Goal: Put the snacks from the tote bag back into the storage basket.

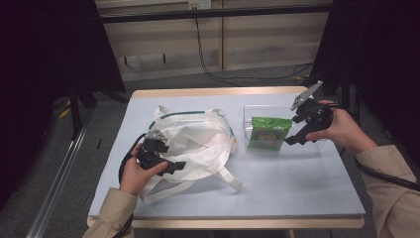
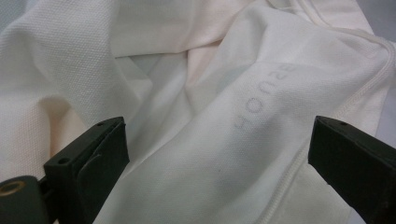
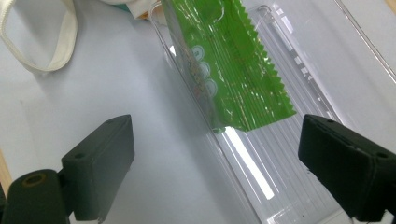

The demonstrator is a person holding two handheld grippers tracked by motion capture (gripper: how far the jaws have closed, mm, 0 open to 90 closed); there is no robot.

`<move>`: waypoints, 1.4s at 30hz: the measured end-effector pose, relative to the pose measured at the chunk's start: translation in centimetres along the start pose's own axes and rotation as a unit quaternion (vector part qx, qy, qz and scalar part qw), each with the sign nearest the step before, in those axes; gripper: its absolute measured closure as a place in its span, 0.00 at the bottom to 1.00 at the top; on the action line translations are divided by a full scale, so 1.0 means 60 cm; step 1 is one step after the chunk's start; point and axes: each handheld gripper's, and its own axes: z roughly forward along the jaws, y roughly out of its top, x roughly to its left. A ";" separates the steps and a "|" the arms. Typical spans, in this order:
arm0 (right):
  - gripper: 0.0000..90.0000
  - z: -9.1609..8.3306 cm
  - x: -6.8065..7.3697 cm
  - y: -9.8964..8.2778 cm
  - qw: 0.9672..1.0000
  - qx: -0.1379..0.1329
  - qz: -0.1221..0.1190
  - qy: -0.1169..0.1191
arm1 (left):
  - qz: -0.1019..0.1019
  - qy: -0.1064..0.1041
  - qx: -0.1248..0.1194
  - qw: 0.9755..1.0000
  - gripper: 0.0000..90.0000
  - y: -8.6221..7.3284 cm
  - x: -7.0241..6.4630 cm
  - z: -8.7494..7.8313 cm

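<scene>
tools both gape empty: left tool (image 1: 174, 166) over white bag (image 1: 198, 141), right tool (image 1: 292, 140) above green packet (image 1: 268, 132).

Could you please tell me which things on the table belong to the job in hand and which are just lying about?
In hand: white tote bag, left gripper open over it; green snack packet in clear tray, right gripper open above.
Lying about: wall cable.

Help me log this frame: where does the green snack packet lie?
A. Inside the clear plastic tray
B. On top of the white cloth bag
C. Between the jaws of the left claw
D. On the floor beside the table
A: the green snack packet lies inside the clear plastic tray, right of the white cloth bag, with the open right claw above it.
</scene>
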 end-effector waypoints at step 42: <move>0.10 -0.006 0.044 -0.053 1.000 -0.008 -0.009 -0.002 | 0.003 -0.002 0.003 1.000 0.06 0.003 -0.002 0.001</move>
